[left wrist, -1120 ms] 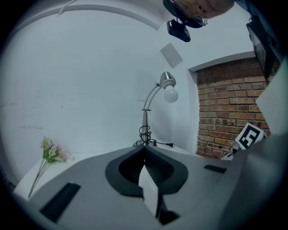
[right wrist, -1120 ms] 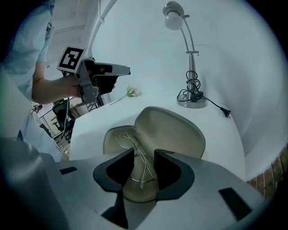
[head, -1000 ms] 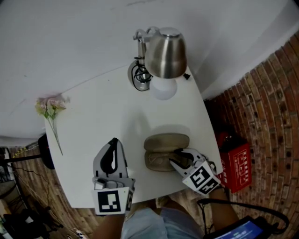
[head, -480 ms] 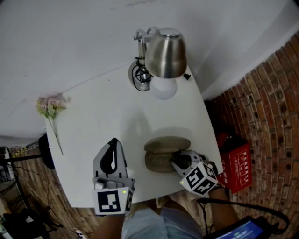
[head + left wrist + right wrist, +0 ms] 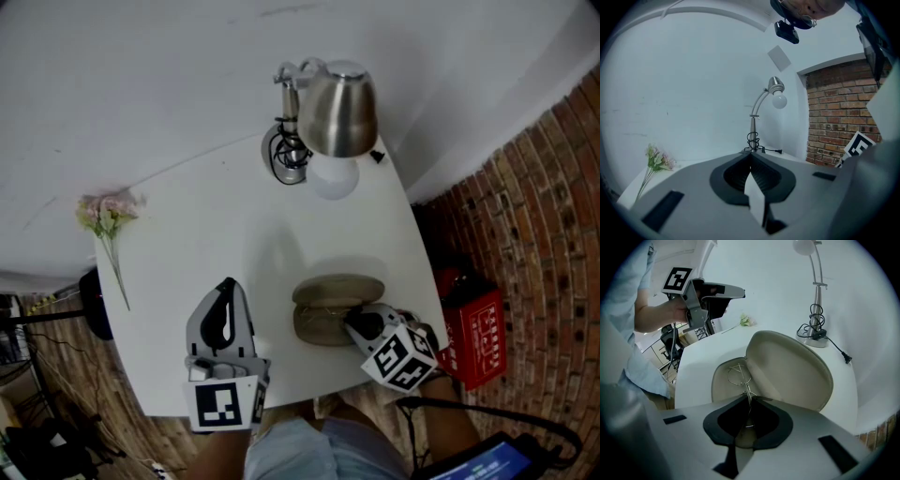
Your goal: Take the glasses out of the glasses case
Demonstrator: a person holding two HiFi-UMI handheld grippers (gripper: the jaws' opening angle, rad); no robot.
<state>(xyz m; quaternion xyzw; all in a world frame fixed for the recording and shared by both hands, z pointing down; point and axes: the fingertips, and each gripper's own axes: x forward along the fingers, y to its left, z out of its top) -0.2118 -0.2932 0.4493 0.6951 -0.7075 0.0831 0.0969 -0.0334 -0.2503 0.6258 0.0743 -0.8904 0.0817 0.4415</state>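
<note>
Only the right gripper view reveals the wire glasses (image 5: 737, 375) lying in the open glasses case (image 5: 790, 369) on the table (image 5: 705, 350). The right gripper (image 5: 749, 401) has just been closing its jaws and now pinches their frame. The left gripper view shows the left gripper (image 5: 750, 156) with jaws together, empty.

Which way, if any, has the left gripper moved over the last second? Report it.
No. The left gripper is in the same spot over the near part of the table, left of the glasses case, as before.

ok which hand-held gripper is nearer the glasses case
Right. The right hand-held gripper is at the glasses case, its jaws just closing on the glasses; the left hand-held gripper hovers apart to its left.
</note>
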